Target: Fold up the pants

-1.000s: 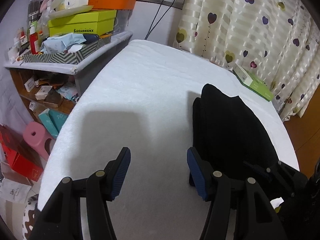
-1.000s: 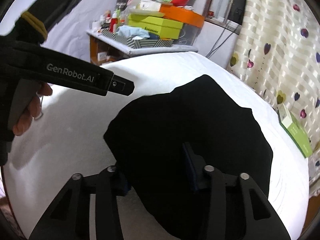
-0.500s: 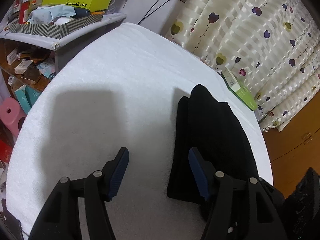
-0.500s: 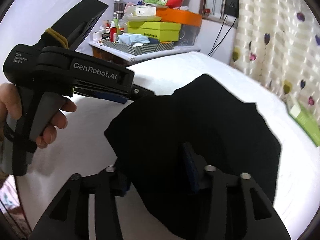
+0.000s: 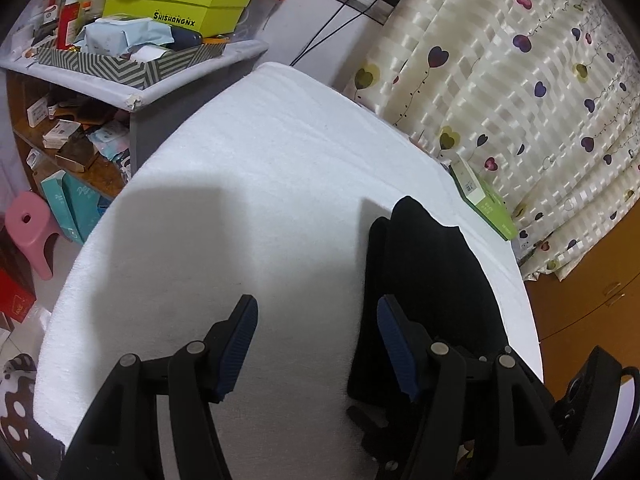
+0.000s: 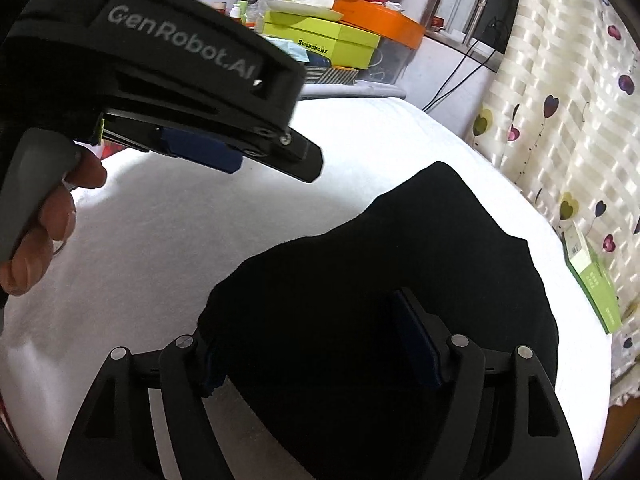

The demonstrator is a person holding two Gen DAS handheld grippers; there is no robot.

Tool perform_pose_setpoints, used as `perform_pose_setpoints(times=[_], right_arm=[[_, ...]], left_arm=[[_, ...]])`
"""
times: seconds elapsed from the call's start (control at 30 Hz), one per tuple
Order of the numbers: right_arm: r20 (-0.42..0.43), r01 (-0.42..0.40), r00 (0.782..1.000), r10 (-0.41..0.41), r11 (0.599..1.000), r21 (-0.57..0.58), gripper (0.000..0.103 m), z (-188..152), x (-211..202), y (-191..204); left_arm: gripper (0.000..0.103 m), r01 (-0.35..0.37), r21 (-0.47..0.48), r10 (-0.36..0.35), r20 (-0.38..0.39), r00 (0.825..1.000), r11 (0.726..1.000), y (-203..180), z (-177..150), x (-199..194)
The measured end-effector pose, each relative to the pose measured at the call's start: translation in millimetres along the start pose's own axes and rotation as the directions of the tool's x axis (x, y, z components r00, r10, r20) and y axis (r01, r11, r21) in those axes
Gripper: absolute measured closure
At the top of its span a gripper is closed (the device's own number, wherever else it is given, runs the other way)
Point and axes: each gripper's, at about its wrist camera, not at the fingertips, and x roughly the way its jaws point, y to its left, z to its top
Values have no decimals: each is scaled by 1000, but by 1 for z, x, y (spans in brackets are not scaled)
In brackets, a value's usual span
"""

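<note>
1. Left wrist view: riding close above the white bed [image 5: 248,184], looking forward and down past the left gripper [image 5: 316,344].
2. Right wrist view: lower, nearer (pants [image 6: 400,280] filling the foreground), facing likewise.
3. Shared: bed, pants, green box [image 6: 592,280], cluttered shelf [image 5: 132,60].

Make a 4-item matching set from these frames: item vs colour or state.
Items:
1. pants
2. left gripper
3. stool
4. flat box by the curtain

Matches:
A. pink
B. green and white
C. open, holding nothing
D. black, bunched on the white cover

Pairs: 1-D, 2-C, 3-A, 4-B
</note>
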Motion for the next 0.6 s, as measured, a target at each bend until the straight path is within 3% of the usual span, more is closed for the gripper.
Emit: perform_pose_setpoints(times=[0.23,0.5,0.6], right_arm=[[61,50,997,-51,999,9,68,-3,-14,-4],[113,38,992,-48,996,86,75,-6,-28,-18],[125,33,991,-47,993,110,76,-9,-34,-19]], left_arm=[[38,41,-18,-41,-28,999,999,0,0,7],[36,152,-71,-159,-100,982,986,-8,1,22],[35,220,-117,-237,-158,959,968,-9,0,35]])
